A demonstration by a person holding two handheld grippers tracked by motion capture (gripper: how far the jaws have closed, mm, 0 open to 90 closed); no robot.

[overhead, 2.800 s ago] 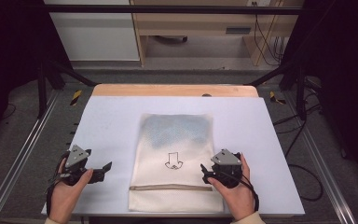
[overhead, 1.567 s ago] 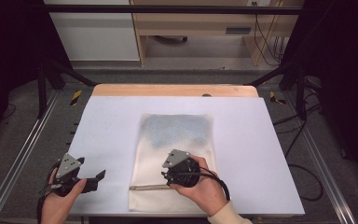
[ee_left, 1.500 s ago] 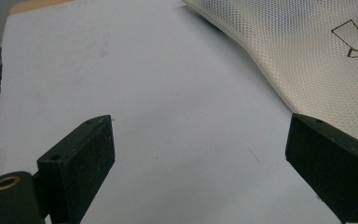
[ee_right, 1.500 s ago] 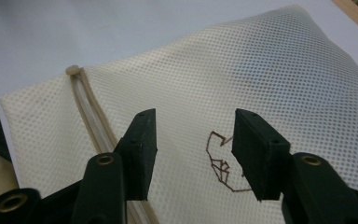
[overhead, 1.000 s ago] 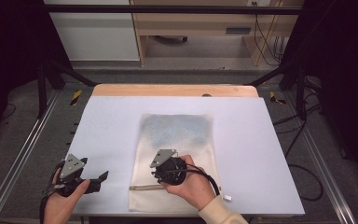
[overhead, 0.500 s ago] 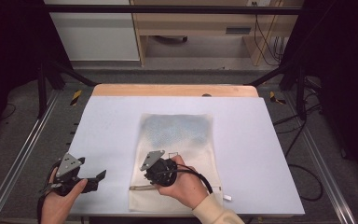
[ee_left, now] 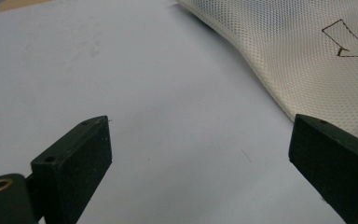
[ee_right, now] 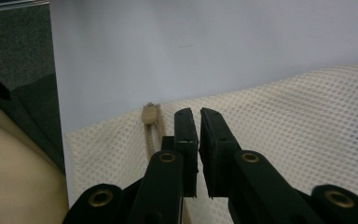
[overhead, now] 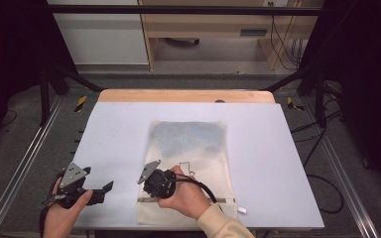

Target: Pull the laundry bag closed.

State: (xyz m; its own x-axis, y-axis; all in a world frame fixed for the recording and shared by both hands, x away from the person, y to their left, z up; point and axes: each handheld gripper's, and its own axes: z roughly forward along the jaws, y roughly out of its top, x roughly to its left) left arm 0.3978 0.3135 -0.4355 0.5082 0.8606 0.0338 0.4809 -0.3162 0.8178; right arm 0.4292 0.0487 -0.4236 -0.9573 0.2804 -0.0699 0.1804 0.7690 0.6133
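Note:
A cream mesh bag [overhead: 193,144] with a dark arrow print lies flat in the middle of the white table [overhead: 278,148], its zipper [overhead: 218,200] along the near edge. My right gripper [overhead: 149,193] reaches across to the bag's near left corner. Its jaws have just been closing and now stand shut [ee_right: 199,112] over the mesh [ee_right: 284,116], with nothing seen between the pads. The zipper's beige end piece [ee_right: 149,114] sits just left of them. My left gripper [overhead: 104,191] rests on bare table left of the bag, open [ee_left: 200,149] and empty, with the bag's edge [ee_left: 307,46] beyond.
A small white tab [overhead: 241,210] lies at the zipper's right end. The table's near left edge drops to dark floor [ee_right: 18,70] close to my right gripper. A wooden strip [overhead: 183,95] borders the far edge, and metal rails [overhead: 25,163] flank the table.
My right hand has slid left along the bag's near edge, from its right corner to its left corner. The left hand has stayed in place.

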